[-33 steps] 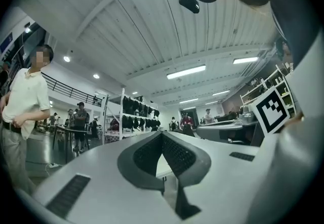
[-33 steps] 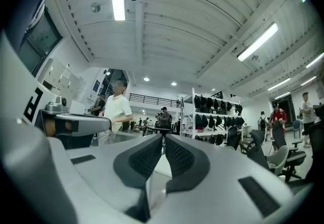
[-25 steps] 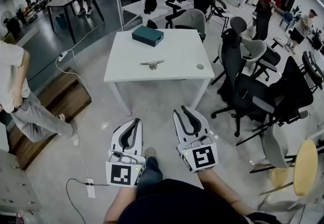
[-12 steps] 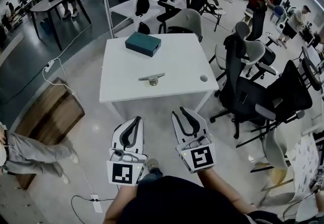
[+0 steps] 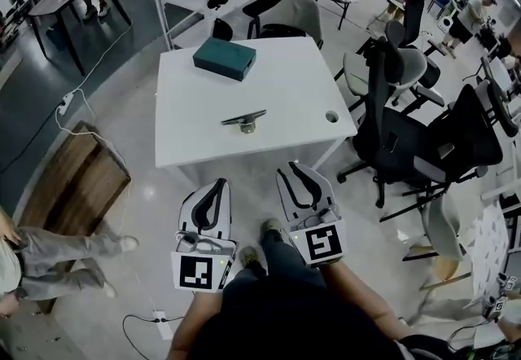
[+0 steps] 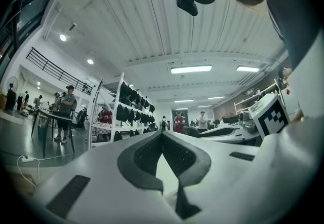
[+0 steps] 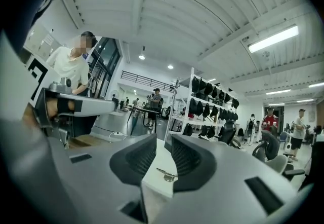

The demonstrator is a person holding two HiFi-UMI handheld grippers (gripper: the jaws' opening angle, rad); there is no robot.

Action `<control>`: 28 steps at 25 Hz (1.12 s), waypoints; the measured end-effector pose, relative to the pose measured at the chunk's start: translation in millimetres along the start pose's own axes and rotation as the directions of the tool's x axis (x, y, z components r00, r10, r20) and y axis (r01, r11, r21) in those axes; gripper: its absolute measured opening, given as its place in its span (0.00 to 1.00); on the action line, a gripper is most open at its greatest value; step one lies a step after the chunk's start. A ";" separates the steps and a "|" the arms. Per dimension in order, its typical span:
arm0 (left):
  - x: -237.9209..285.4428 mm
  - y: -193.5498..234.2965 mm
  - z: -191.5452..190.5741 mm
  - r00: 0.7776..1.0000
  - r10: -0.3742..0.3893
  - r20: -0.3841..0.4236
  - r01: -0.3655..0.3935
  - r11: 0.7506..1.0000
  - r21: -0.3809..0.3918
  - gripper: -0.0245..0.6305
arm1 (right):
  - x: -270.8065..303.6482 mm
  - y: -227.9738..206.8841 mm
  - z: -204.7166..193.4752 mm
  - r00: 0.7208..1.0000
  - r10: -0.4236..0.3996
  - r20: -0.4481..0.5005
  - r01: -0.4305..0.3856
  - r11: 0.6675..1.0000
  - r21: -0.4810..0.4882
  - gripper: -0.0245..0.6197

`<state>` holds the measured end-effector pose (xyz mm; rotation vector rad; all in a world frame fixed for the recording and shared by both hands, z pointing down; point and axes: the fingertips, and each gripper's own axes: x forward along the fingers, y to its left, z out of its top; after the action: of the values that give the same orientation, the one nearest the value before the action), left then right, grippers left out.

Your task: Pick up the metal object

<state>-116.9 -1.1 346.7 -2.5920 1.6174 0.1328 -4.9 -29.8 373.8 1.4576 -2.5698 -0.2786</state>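
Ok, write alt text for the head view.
A metal object lies on a white table, a teal box beyond it. The left gripper and right gripper hang short of its near edge, holding nothing; office chairs crowd the right.

No text, label or number can be read anywhere.

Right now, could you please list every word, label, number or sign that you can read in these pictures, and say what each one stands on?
None can be read in any view.
Left gripper and right gripper: each cube bears a black-and-white square marker, a pattern, not text.
Teal box on the table: no print shows.
Metal object: too small to show any mark.
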 end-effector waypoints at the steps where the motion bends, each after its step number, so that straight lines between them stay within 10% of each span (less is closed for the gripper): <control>1: 2.9 4.8 -3.1 1.000 0.005 -0.005 -0.005 1.000 -0.001 0.07 | 6.4 0.1 -2.7 1.000 0.004 -0.006 -0.004 1.000 -0.006 0.18; 18: 135.6 92.9 -23.0 0.994 0.105 -0.038 -0.103 0.994 0.046 0.07 | 176.8 -47.6 -66.0 0.973 0.177 -0.151 -0.198 0.971 -0.138 0.18; 28: 209.9 114.1 -58.0 0.976 0.183 -0.118 -0.181 0.983 0.030 0.07 | 257.5 -54.6 -140.8 0.858 0.398 -0.324 -0.471 0.863 -0.185 0.18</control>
<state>-125.8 -244.9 376.8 -2.4776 1.8864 -0.0275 -56.0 -289.6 511.5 0.7286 -2.4330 -0.3039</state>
